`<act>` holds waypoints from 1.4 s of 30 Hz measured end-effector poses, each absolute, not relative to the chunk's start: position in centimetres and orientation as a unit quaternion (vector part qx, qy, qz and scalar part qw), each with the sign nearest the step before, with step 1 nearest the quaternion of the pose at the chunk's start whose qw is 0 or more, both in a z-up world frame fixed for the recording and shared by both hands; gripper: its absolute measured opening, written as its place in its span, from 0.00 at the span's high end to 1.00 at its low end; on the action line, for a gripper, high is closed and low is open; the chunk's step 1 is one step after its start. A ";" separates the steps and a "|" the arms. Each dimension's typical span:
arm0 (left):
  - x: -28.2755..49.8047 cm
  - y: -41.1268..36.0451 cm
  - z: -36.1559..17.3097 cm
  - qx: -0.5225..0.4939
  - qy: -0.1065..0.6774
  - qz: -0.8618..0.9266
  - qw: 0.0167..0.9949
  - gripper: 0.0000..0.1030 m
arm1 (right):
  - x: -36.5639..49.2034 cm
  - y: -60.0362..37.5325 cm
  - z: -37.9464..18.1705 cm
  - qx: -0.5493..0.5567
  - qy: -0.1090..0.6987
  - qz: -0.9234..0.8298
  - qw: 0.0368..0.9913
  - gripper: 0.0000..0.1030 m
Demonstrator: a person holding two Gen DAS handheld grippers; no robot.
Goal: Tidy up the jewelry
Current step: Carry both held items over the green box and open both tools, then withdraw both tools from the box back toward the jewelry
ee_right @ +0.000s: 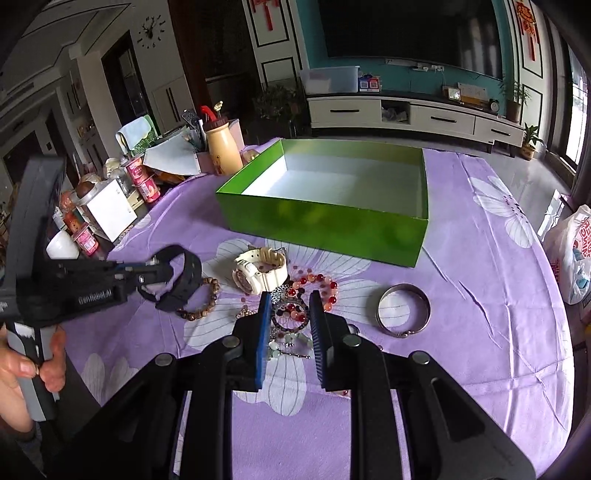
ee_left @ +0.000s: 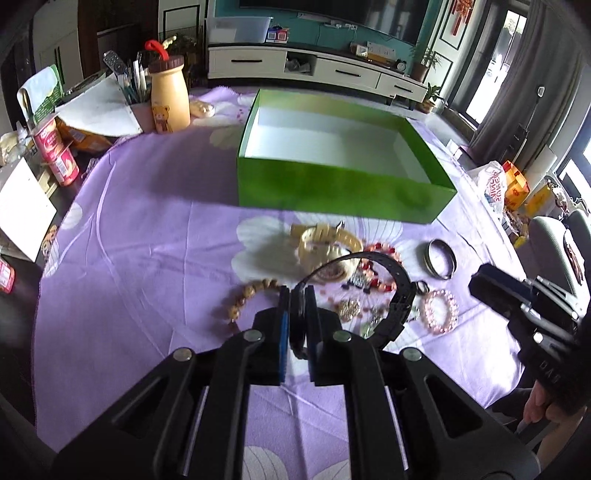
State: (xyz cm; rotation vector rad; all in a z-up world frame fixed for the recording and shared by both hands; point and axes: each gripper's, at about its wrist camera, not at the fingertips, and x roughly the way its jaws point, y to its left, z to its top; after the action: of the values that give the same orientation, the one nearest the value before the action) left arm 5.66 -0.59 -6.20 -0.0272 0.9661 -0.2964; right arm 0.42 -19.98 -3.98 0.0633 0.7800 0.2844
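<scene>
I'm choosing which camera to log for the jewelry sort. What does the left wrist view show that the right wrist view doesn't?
Only the left wrist view shows the pink bead bracelet lying clear on the cloth.

Only the right wrist view shows the wall clock and a beaded bracelet between the right tongs.

Both show the green box, the silver bangle, the cream watch, and the black watch pinched in the left tongs.

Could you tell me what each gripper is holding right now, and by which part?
The left gripper is shut on the black watch, pinching its strap. Whether the right gripper grips the bead bracelet between its fingers cannot be told.
</scene>
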 end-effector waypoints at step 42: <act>20.9 -3.9 -5.7 0.000 0.457 -0.078 0.886 0.15 | 14.3 -25.2 -4.3 0.107 0.380 0.083 0.915 0.36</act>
State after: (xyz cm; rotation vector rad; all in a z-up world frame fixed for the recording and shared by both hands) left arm 20.93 -3.89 -5.71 -0.0003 0.9495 -0.1626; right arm 14.31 -25.21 -4.27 0.2208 0.7816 0.1715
